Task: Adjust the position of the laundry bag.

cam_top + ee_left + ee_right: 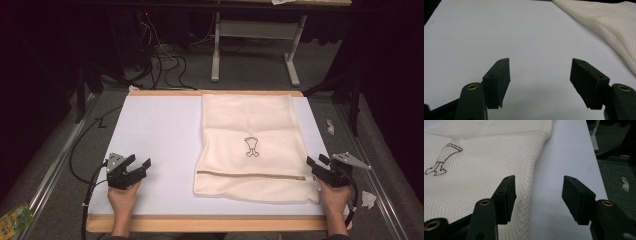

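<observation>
A dim room with cables on a grey floor surrounds the white table (155,140). A cream mesh bag (250,125) lies flat on the table's right half, a small dark emblem (251,146) at its middle and a zipper (250,174) running across near the front edge. The left claw (140,165) rests on bare table, well apart from the bag, jaws wide and empty. The right claw (315,161) sits just beside the bag's right front corner, jaws open, gripping nothing.
</observation>
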Action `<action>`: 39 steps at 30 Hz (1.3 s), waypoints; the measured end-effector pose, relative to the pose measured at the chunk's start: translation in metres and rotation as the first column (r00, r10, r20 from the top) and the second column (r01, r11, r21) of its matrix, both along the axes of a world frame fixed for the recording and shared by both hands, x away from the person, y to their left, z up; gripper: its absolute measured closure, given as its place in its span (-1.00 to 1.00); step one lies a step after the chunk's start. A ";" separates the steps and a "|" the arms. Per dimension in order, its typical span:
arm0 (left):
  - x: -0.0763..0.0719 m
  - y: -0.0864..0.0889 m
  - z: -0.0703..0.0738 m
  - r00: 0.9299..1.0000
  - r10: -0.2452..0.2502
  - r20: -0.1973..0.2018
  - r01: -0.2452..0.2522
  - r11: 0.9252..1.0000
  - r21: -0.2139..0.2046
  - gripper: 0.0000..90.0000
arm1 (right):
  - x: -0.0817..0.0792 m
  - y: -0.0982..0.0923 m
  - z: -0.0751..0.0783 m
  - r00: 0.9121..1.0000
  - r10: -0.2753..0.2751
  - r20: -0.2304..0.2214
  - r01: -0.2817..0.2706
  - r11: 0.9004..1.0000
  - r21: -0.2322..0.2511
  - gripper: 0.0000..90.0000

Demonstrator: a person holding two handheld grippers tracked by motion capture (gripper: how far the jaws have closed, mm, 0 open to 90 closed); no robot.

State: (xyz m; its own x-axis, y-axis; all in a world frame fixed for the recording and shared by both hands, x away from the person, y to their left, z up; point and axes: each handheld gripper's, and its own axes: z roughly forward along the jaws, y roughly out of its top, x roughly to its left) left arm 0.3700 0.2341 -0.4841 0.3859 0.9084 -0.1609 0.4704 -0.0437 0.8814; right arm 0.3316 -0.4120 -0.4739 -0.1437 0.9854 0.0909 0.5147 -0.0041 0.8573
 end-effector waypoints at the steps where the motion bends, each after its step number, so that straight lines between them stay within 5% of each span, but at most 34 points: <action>1: 0.000 0.000 0.000 1.000 0.000 0.000 0.000 1.000 -0.001 -0.28 | 0.000 0.000 0.000 1.000 0.000 0.000 0.000 1.000 0.001 0.01; 10: 0.002 0.001 0.000 1.000 -0.018 -0.015 0.018 1.000 -0.019 -0.26 | 0.000 0.000 0.000 1.000 -0.003 -0.003 0.003 1.000 0.003 -0.04; 14: 0.002 0.005 0.000 1.000 -0.008 -0.015 0.007 0.998 -0.057 -0.20 | -0.002 0.005 0.001 1.000 -0.019 0.024 0.020 0.999 -0.050 -0.06; 23: 0.006 0.003 0.003 0.999 -0.002 -0.048 0.001 0.999 -0.032 -0.21 | -0.003 0.006 0.003 1.000 0.030 0.009 -0.029 0.998 -0.051 0.02; 28: 0.006 -0.012 0.013 0.998 -0.060 -0.031 0.061 0.998 0.030 -0.17 | -0.004 0.000 0.006 1.000 0.029 0.007 -0.029 1.000 0.009 0.07; 33: 0.008 -0.039 0.027 0.990 -0.137 -0.027 0.138 0.988 0.066 -0.16 | -0.003 0.000 0.012 0.999 0.038 -0.035 -0.037 0.999 0.008 0.18; 39: 0.018 -0.068 0.034 0.982 -0.167 -0.090 0.175 0.980 0.091 -0.11 | -0.001 0.001 0.016 0.997 0.036 -0.065 -0.036 0.999 0.000 0.39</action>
State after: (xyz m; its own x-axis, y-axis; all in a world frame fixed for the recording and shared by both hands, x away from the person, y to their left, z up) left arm 0.3875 0.1664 -0.4505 0.5262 0.8430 -0.1116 0.5184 -0.2140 0.8280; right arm 0.3308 -0.4114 -0.4584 -0.1732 0.9797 0.1006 0.5693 0.0163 0.8220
